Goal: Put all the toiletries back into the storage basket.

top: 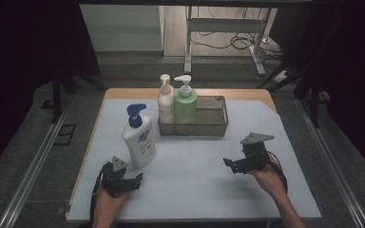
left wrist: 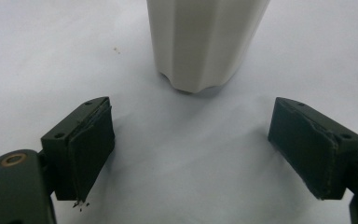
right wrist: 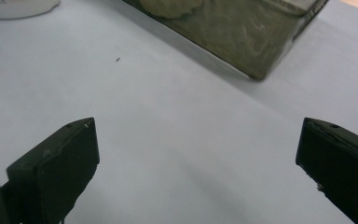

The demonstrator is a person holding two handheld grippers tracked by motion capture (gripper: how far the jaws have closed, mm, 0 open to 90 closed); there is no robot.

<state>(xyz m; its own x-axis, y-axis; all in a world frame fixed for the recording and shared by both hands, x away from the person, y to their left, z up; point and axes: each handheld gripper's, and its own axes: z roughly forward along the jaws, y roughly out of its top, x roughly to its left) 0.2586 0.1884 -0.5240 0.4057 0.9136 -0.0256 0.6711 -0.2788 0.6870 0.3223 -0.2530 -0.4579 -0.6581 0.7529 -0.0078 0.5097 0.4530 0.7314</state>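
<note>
Nearest the person, the left tool (top: 134, 179) is resting low on the white-covered desk (top: 195, 166), its jaws standing wide apart and gripping nothing. Just ahead of it, the tall white plastic pump bottle with the blue pump head (top: 139, 137) is standing upright and loose on the desk, apart from the pads; in the left gripper view its pale base (left wrist: 200, 46) is sitting squarely between the open jaws' line, which looks like a lined-up approach for a grab. Across the desk, the right tool (top: 229, 164) is hovering with its jaws spread fully, nothing between them, facing bare desk. Beyond it, the grey wire-mesh metal basket (top: 214, 124) is sitting further back, its near corner (right wrist: 256, 51) showing ahead. Inside its left end, the cream pump bottle (top: 165, 102) and the green pump bottle (top: 186, 104) are standing upright side by side, leaving room at the right, probably for the white one.
</note>
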